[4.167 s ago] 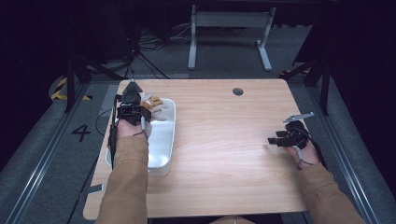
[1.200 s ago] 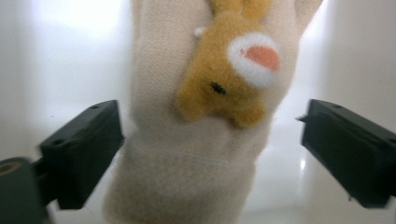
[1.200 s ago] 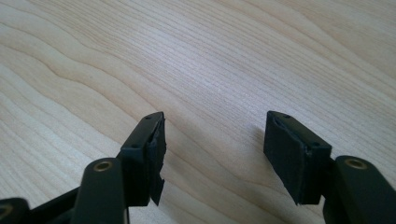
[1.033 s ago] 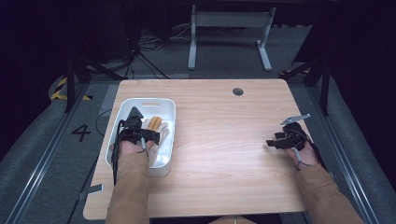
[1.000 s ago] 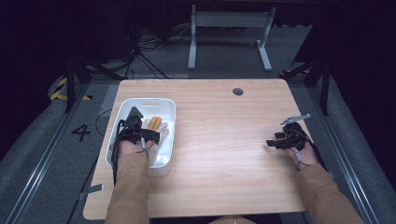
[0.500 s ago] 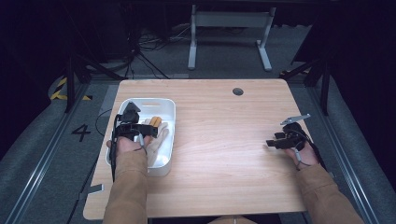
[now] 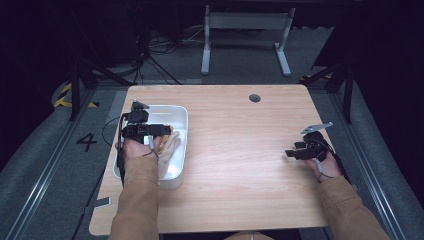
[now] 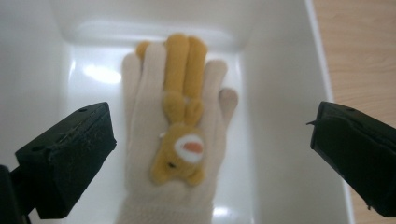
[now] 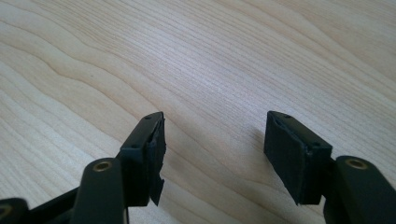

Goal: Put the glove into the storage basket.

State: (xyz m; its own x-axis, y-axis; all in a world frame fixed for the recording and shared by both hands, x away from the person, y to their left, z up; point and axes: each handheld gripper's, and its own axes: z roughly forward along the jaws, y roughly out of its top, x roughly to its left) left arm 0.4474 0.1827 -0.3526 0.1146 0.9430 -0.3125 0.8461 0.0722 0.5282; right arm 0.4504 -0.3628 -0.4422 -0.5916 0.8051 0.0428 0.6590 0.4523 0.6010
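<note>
Black jaws of the left gripper (image 8: pixel 210 154) spread wide, released, over a white tub (image 7: pixel 181 120) — inside lies a cream glove (image 8: pixel 149 177) with a tan plush toy (image 8: pixel 180 126) on top. Right gripper (image 9: pixel 212 154), also released, hovers over bare wooden counter (image 7: pixel 240 150).

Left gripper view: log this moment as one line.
left tool open above bin | bear plush on cream glove | right tool open over table
</note>
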